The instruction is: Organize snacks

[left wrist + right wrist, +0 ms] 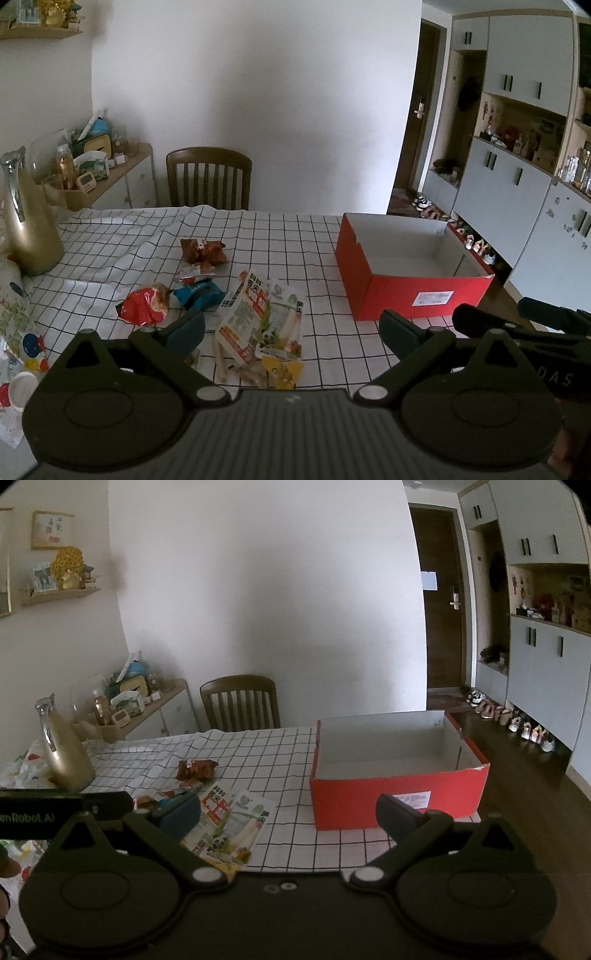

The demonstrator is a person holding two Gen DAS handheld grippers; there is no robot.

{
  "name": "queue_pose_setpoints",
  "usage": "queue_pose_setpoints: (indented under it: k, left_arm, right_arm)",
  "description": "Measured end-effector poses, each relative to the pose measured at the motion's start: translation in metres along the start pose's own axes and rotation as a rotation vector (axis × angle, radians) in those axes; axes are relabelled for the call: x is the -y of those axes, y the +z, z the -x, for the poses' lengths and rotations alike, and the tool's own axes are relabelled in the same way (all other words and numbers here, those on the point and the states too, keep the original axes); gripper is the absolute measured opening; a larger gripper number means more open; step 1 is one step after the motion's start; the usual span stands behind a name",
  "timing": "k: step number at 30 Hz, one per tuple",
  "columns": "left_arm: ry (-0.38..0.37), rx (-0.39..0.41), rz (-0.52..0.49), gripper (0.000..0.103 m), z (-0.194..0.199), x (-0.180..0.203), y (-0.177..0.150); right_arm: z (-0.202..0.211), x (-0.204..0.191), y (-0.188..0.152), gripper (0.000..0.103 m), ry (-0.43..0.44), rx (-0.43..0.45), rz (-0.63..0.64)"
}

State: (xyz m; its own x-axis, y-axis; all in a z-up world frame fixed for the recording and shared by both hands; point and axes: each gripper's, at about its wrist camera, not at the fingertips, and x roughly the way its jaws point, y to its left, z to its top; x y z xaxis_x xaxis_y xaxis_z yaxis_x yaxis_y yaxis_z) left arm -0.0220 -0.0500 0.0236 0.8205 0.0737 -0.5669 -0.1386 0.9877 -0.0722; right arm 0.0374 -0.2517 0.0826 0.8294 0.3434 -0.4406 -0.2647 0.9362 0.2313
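Observation:
Several snack packets lie on the checked tablecloth [317, 236]: a brown packet [203, 251], a red bag [142, 304], a blue packet [197, 295], a red-and-white pouch [242, 314], a green-and-white pouch [282, 321] and a yellow packet [282, 371]. An empty red box [410, 295] stands to the right. My left gripper [291, 330] is open and empty just above the near packets. My right gripper [288, 814] is open and empty, between the pouches [236, 823] and the red box [399, 797].
A gold jug [31, 225] stands at the table's left; it also shows in the right wrist view [64, 749]. A wooden chair [208, 177] is at the far edge. A cluttered sideboard [110, 173] is behind left. Colourful items [22, 354] lie at the near left.

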Motion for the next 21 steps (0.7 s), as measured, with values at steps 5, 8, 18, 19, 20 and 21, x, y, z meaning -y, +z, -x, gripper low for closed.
queue_pose_setpoints:
  k: [5, 8, 18, 19, 20, 21]
  left_arm:
    - [-0.001, 0.001, -0.001, 0.101, 0.0017, 0.0008, -0.001]
    - [-0.002, -0.001, 0.004, 0.101, 0.0029, -0.0006, -0.0009]
    - [0.005, 0.003, 0.012, 0.101, 0.0072, -0.0068, -0.0016]
    - [0.006, 0.003, 0.012, 0.101, 0.0076, -0.0071, -0.0015]
    - [0.007, 0.004, 0.013, 0.101, 0.008, -0.0077, -0.0017]
    - [0.008, 0.005, 0.013, 0.101, 0.0084, -0.0082, -0.0017]
  right_arm:
    - [0.0015, -0.0004, 0.0005, 0.102, -0.001, -0.003, -0.007]
    - [0.0022, -0.0017, -0.0004, 0.102, 0.001, 0.004, -0.002]
    - [0.0043, -0.0083, -0.0005, 0.102, 0.019, 0.02, 0.012]
    - [0.004, -0.0087, -0.0002, 0.102, 0.02, 0.02, 0.012]
    - [0.0043, -0.0085, -0.0009, 0.102, 0.021, 0.021, 0.012]
    - [0.0041, -0.0086, -0.0009, 0.102, 0.022, 0.021, 0.012]
